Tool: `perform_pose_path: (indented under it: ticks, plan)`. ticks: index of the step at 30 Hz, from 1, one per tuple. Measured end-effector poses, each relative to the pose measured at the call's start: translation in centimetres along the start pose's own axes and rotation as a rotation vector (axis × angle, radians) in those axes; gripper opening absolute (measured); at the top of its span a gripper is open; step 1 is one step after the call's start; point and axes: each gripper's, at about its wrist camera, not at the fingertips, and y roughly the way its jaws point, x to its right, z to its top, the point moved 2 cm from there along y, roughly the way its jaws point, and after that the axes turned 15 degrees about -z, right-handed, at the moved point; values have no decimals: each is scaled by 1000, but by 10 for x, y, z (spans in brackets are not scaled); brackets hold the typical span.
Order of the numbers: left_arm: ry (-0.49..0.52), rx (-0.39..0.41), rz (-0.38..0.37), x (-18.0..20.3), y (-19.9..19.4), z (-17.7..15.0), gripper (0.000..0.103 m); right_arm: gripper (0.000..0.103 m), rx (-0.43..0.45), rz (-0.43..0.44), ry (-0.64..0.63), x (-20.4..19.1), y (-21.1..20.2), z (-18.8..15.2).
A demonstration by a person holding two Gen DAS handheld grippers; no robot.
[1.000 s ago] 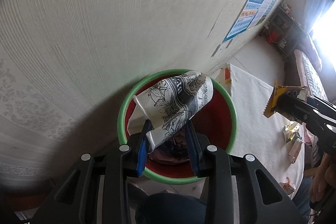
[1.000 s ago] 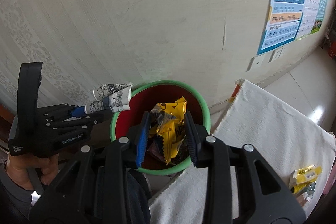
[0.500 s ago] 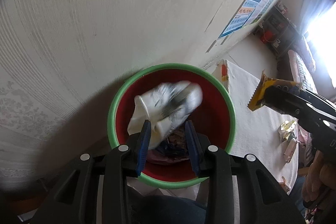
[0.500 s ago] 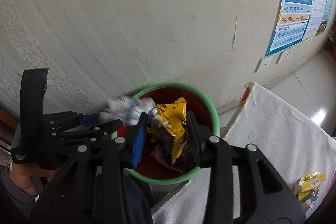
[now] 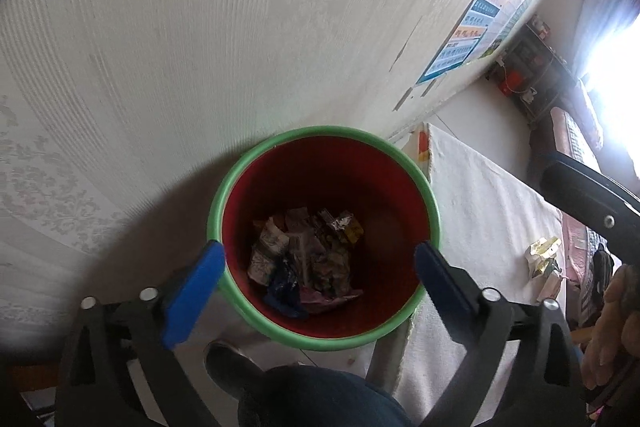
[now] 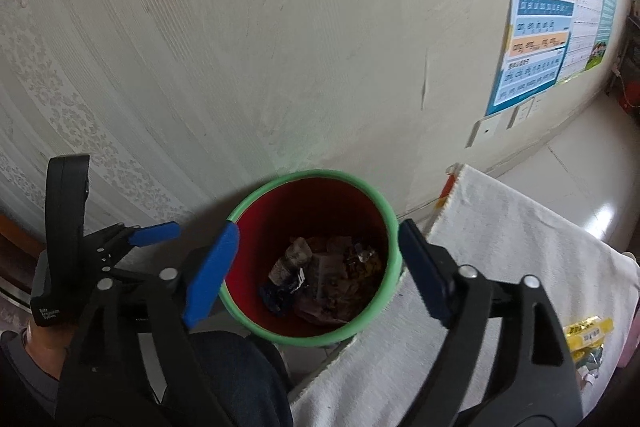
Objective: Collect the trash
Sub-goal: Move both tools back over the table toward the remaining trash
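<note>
A red bin with a green rim [image 5: 256,155] [image 6: 312,174] stands on the floor against the wall. Several crumpled wrappers [image 5: 308,255] [image 6: 328,275] lie at its bottom. My left gripper [image 5: 320,259] hangs right above the bin, its jaws opening wide with nothing between them. Over the same bin, my right gripper [image 6: 316,247] has jaws opening too, and they hold nothing. In the right wrist view the left gripper [image 6: 156,230] shows at the left. Yellow wrappers [image 5: 542,255] [image 6: 588,337] lie on the white tablecloth [image 5: 488,211] [image 6: 512,239].
The patterned wall [image 5: 240,27] rises directly behind the bin, with a poster [image 6: 544,27] and sockets [image 6: 486,129] to the right. A person's knee [image 5: 320,399] and shoe [image 5: 228,363] are below the bin. A hand [image 5: 612,327] holds the right gripper.
Both grippers opened. The printed paper fell from the left one and the yellow wrapper from the right one into the bin.
</note>
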Motion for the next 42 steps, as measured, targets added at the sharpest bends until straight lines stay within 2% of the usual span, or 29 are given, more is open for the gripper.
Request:
perform_pose_path:
  ticks: [11, 23, 35, 42]
  plan:
    - [60, 0, -23, 44, -9, -16, 95, 89, 18, -67, 78, 47, -45, -40]
    - [191, -76, -109, 138, 23, -54, 95, 89, 1, -212, 247, 158, -93, -117]
    - [329, -202, -184, 245, 79, -104, 95, 89, -10, -308, 364, 248, -128, -176]
    - [429, -327, -213, 302, 123, -152, 95, 89, -31, -340, 430, 295, -142, -213]
